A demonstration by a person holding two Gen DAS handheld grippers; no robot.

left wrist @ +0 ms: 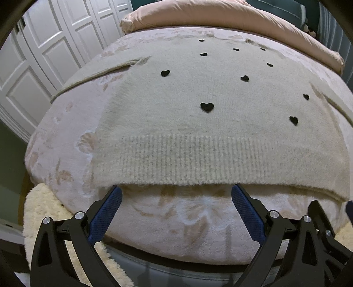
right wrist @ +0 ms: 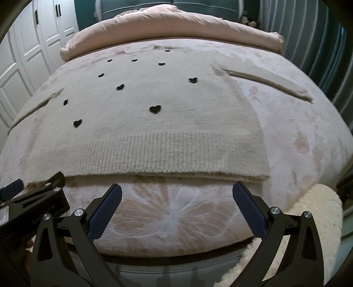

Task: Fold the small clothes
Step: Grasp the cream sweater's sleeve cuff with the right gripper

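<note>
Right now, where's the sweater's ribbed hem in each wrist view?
Left wrist: ribbed hem spans the lower middle, just above the open left gripper.
Right wrist: ribbed hem spans lower middle, skewed left, above the open right gripper.
Shared landmark: pink duvet at the top.

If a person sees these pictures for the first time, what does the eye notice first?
First, the cream sweater with small black hearts, spread flat on the pink bed cover. Then both open grippers, left gripper and right gripper, just before its ribbed hem, not touching it.
</note>
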